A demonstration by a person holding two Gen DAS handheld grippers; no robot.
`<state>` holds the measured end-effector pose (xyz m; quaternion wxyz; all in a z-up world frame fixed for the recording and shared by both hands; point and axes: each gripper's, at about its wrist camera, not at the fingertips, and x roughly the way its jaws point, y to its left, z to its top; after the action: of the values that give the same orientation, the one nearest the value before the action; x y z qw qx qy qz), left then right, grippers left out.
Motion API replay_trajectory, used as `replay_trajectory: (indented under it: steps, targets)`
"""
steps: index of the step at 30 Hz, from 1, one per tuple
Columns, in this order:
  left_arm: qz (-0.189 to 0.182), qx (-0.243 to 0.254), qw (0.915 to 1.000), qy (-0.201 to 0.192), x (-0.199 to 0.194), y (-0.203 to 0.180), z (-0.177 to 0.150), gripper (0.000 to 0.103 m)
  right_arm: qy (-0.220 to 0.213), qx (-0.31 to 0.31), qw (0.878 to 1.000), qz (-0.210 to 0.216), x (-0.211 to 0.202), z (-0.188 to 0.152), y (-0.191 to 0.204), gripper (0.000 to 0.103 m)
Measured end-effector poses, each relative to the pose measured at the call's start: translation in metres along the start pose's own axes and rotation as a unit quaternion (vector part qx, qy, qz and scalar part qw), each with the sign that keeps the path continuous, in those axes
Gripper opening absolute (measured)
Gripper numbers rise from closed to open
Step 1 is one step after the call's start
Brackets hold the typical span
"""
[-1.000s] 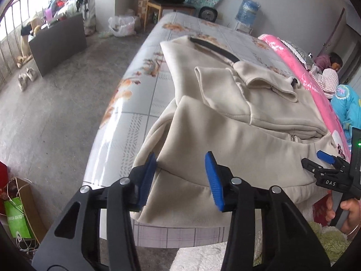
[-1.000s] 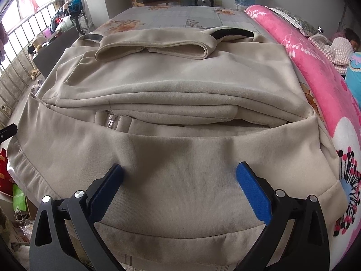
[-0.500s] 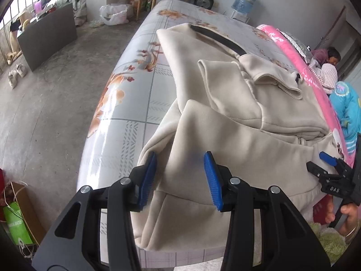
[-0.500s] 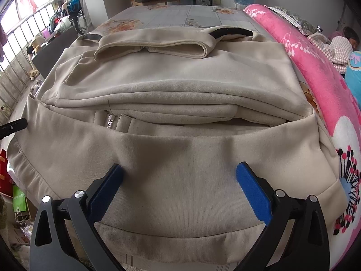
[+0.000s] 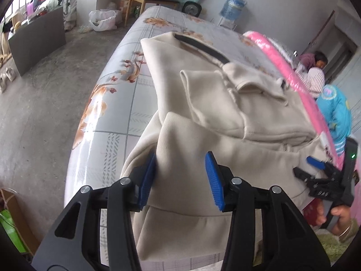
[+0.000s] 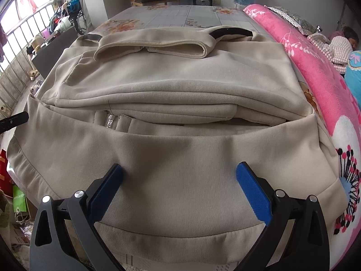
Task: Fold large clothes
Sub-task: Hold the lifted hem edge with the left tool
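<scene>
Both fingers apart over beige jacket [image 6: 180, 94], floral bed sheet [image 5: 126, 103], pink blanket [image 6: 320, 72], grey concrete floor [image 5: 40, 103].

Beige jacket [image 6: 180, 94]: soft matt fleecy cloth. Bed sheet [image 5: 108, 122]: smooth, glossy. Pink blanket [image 6: 315, 72]: fuzzy plush.

Beige jacket [image 6: 171, 85]; pink floral blanket [image 6: 315, 67]; grey floral-check sheet [image 5: 117, 117].

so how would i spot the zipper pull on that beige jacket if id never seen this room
Start at the floral bed sheet, where the beige jacket lies partly folded beside a pink blanket. Below the folded upper layers, left of centre, sits the zipper pull. It is the only shiny metal bit on the plain cloth.
</scene>
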<state>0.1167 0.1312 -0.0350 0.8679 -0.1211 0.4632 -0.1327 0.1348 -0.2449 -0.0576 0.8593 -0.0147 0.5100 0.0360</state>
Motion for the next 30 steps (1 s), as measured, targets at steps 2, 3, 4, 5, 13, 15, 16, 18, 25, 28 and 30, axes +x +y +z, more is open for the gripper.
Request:
replay_trajectory:
  steps: [2,3,4,5,13,15,16,18,25,28,30]
  targets:
    - [-0.007,0.004,0.9999,-0.013,-0.003,-0.001,0.0,0.043,-0.003,-0.001,1.0,0.0,0.0,-0.001,0.0,0.097]
    - [-0.005,0.007,0.9999,-0.012,-0.002,-0.001,0.0,0.043,-0.003,-0.002,1.0,0.001,0.0,-0.001,0.0,0.097]
    - [0.0,0.01,0.9999,-0.008,0.001,-0.001,0.0,0.043,-0.003,-0.002,1.0,0.001,0.0,-0.001,0.0,0.097]
    - [0.005,0.011,0.9999,-0.002,0.006,0.0,0.0,0.043,-0.004,-0.003,1.0,0.002,0.0,-0.002,0.0,0.097]
    - [-0.009,0.006,0.9999,-0.001,0.008,-0.001,0.0,0.043,-0.002,-0.004,1.0,0.002,0.0,-0.001,-0.001,0.097]
    - [-0.018,0.006,0.9998,-0.001,0.006,-0.002,0.0,0.043,-0.002,-0.004,1.0,0.003,0.0,-0.001,-0.001,0.097]
    - [-0.026,0.007,0.9996,-0.003,0.004,-0.002,-0.001,0.043,-0.002,-0.004,1.0,0.002,0.0,-0.001,-0.001,0.097]
    - [-0.04,0.009,0.9991,-0.005,0.001,-0.003,-0.002,0.043,-0.002,-0.004,1.0,0.002,0.0,-0.001,-0.001,0.097]
    - [-0.023,0.015,0.9996,0.006,0.008,-0.003,-0.001,0.043,-0.002,-0.004,1.0,0.002,0.0,-0.001,-0.001,0.097]
    - [-0.01,0.009,0.9998,0.013,0.015,0.001,0.002,0.043,-0.003,-0.003,1.0,0.002,0.0,-0.001,-0.001,0.097]
    - [-0.012,0.003,0.9998,0.012,0.016,0.001,0.003,0.043,-0.003,-0.004,1.0,0.002,0.0,-0.001,-0.001,0.097]
